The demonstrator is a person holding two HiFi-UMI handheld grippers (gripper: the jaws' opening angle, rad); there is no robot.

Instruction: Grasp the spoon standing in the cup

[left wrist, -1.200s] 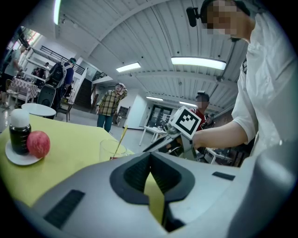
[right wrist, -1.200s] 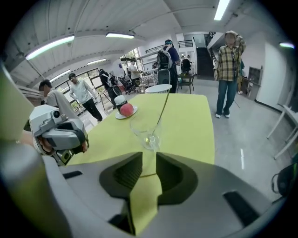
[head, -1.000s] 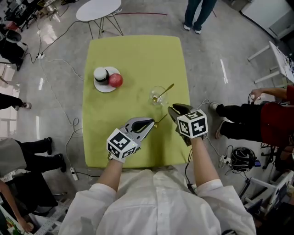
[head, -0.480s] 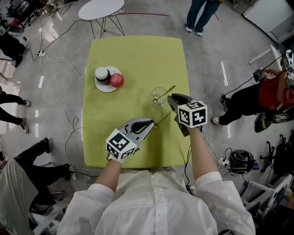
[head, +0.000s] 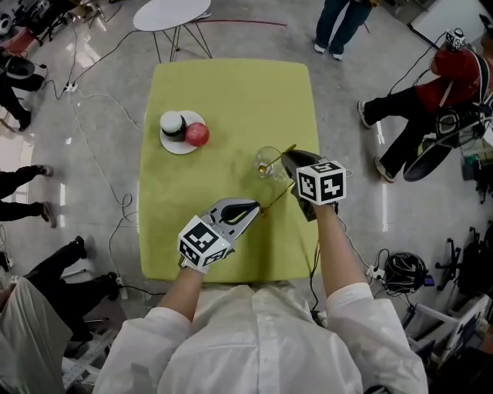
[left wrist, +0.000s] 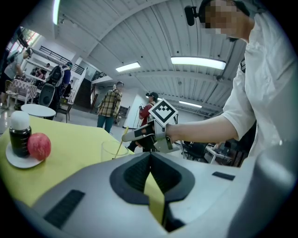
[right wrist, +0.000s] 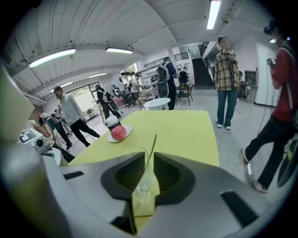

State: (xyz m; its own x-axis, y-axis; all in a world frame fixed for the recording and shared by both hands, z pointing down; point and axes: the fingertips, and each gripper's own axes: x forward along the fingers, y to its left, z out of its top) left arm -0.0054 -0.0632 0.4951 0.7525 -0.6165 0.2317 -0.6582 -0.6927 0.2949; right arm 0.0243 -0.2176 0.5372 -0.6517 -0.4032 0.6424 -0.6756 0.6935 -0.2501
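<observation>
A clear glass cup (head: 266,163) stands right of the middle of the yellow-green table (head: 223,92). A gold spoon (head: 282,148) leans in it, handle toward the right. My right gripper (head: 286,159) is right beside the cup, at the spoon's handle, its jaws a little apart. In the right gripper view the spoon (right wrist: 151,146) and cup (right wrist: 141,185) line up with the gap of that gripper (right wrist: 149,160), not clamped. My left gripper (head: 253,208) rests nearer me, shut (left wrist: 150,155). A second gold spoon (head: 274,200) lies off its tip.
A white plate (head: 170,145) at the table's left carries a dark white-capped jar (head: 172,125) and a red apple (head: 197,135). Several people stand around the table; cables run over the floor. A round white side table (head: 166,14) stands beyond the far edge.
My right gripper has moved forward and up to the cup's right side, next to the spoon handle. The left gripper and the second spoon have stayed put. Bystanders have shifted.
</observation>
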